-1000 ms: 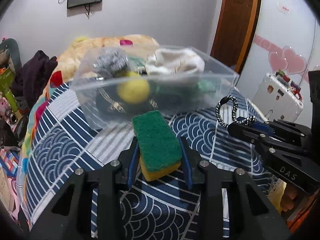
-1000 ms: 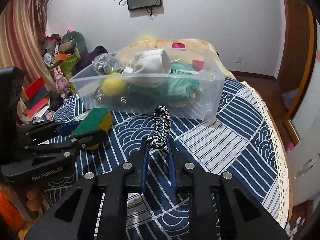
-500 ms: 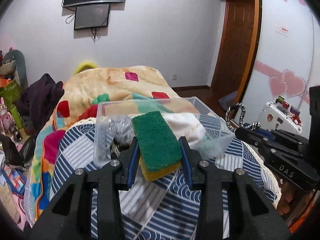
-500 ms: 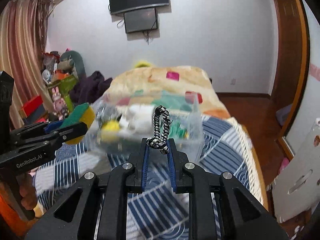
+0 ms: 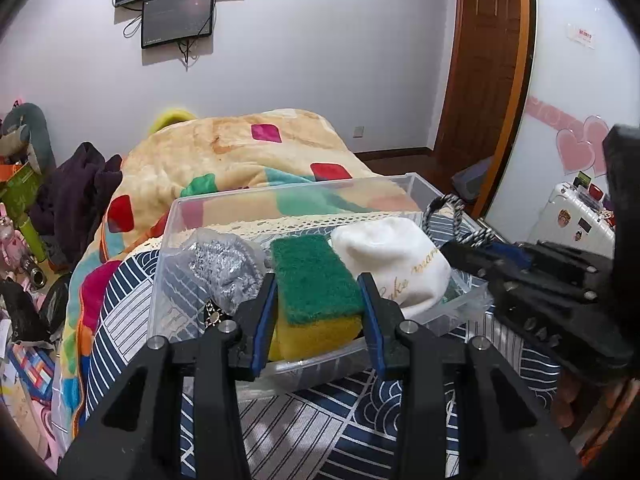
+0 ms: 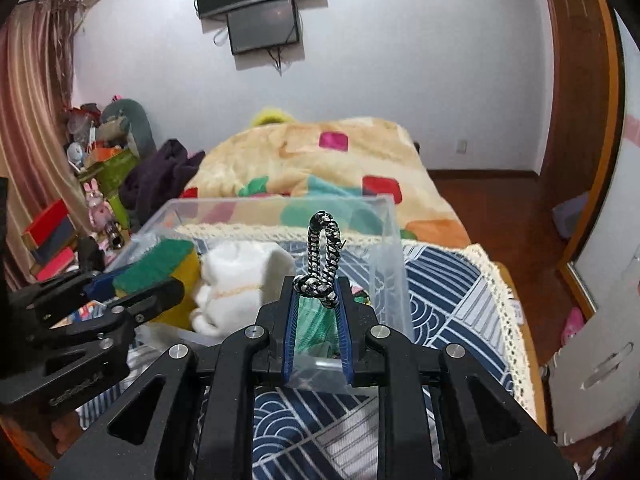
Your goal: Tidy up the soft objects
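My left gripper (image 5: 318, 298) is shut on a green-and-yellow sponge (image 5: 314, 280) and holds it over the near rim of a clear plastic bin (image 5: 280, 196). The bin holds a white cloth pouch (image 5: 396, 256) and a silver scouring ball (image 5: 222, 262). My right gripper (image 6: 318, 298) is shut on a black-and-white braided rope loop (image 6: 322, 252), held over the bin's near right corner (image 6: 390, 264). The sponge (image 6: 160, 264) and the left gripper (image 6: 132, 292) show at left in the right wrist view; the rope (image 5: 448, 216) shows at right in the left wrist view.
The bin stands on a blue-and-white patterned bedspread (image 6: 448, 280). A beige blanket with coloured patches (image 5: 240, 152) lies behind it. Dark clothes (image 5: 76, 184) and toys pile up at left. A white suitcase (image 5: 576, 216) and a wooden door (image 5: 488, 60) are at right.
Both grippers rose and moved forward toward the bin, from low over the bedspread to over its near rim. The sponge and rope stayed gripped throughout.
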Available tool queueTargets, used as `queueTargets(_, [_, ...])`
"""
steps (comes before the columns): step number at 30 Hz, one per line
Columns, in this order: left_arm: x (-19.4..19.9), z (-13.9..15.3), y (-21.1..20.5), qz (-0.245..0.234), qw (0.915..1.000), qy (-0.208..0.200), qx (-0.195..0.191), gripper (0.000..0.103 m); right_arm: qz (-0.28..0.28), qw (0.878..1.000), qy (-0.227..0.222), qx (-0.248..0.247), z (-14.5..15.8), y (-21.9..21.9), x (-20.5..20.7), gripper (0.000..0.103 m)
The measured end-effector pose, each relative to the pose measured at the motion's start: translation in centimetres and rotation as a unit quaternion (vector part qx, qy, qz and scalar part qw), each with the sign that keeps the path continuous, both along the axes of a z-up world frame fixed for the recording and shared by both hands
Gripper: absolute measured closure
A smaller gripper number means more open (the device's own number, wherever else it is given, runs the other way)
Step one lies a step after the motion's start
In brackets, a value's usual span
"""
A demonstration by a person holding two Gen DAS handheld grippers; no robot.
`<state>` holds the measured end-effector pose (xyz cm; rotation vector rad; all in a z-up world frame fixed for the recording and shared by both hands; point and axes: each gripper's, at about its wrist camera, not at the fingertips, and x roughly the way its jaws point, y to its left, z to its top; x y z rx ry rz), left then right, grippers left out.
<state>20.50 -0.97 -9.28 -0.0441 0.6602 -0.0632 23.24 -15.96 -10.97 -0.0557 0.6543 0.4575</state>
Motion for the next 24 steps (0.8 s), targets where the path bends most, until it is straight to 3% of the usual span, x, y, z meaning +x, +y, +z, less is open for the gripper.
queueTargets(2, [0.0, -0.1, 0.1, 0.001, 1.0000, 0.004, -0.002, 0.062, -0.001, 1.000, 0.005, -0.011, -0.5, 0.2, 0.0, 0.083])
queueTargets(5, [0.0, -0.6, 0.3, 0.000, 0.9998, 0.018, -0.012, 0.056, -0.002, 1.000, 0.002, -0.019, -0.7, 0.1, -0.5, 0.073])
queueTargets(8, [-0.6, -0.6, 0.7, 0.003, 0.9997, 0.013, -0.019, 0.053, -0.006, 1.000, -0.010, -0.021, -0.1, -0.5, -1.3, 0.051])
queueTargets(14, [-2.1, 0.1, 1.1, -0.004, 0.9996, 0.008, -0.026, 0.053, -0.005, 1.000, -0.016, -0.013, 0.7, -1.7, -2.1, 0.051])
queueTargets(24, [-7.4, 5.2, 1.2, -0.008, 0.9971, -0.073, -0.020, 0.053, 0.008, 0.996, -0.092, 0.018, 6.0, -2.5, -5.5, 0.051])
